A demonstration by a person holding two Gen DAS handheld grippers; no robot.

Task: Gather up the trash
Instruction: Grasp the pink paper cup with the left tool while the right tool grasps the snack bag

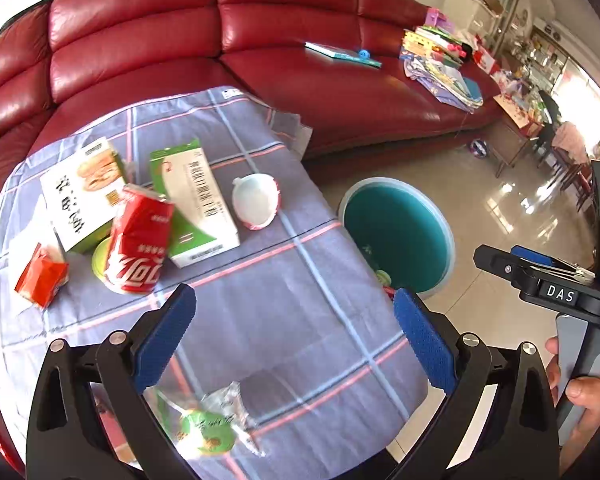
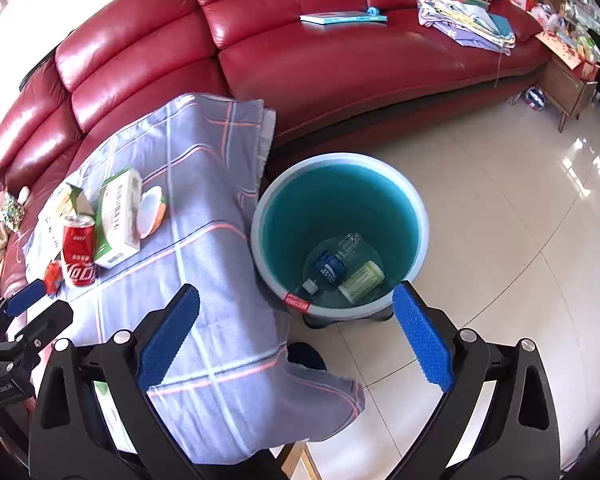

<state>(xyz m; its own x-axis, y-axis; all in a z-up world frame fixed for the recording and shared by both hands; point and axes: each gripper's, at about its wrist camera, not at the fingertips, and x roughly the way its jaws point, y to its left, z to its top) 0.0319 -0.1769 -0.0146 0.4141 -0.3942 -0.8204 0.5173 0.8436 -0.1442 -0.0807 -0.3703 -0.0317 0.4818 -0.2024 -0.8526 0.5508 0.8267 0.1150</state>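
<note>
Trash lies on a table under a blue plaid cloth (image 1: 284, 280): a dented red cola can (image 1: 138, 240), two green-and-white cartons (image 1: 196, 204) (image 1: 84, 196), a white cup lid (image 1: 256, 200), a small red packet (image 1: 40, 276) and a green-labelled clear wrapper (image 1: 212, 428). My left gripper (image 1: 294, 336) is open and empty above the cloth, with the wrapper just below its fingers. My right gripper (image 2: 296, 334) is open and empty above the table edge and a teal bin (image 2: 340, 200). The bin holds a clear plastic bottle (image 2: 334, 264) and a pale green bottle (image 2: 362, 280).
A red leather sofa (image 1: 260, 40) runs behind the table, with a book (image 1: 340, 54) and stacked papers (image 1: 440, 64) on it. The bin stands on a tiled floor (image 2: 500, 240) right of the table. Wooden furniture (image 2: 568, 84) is at the far right.
</note>
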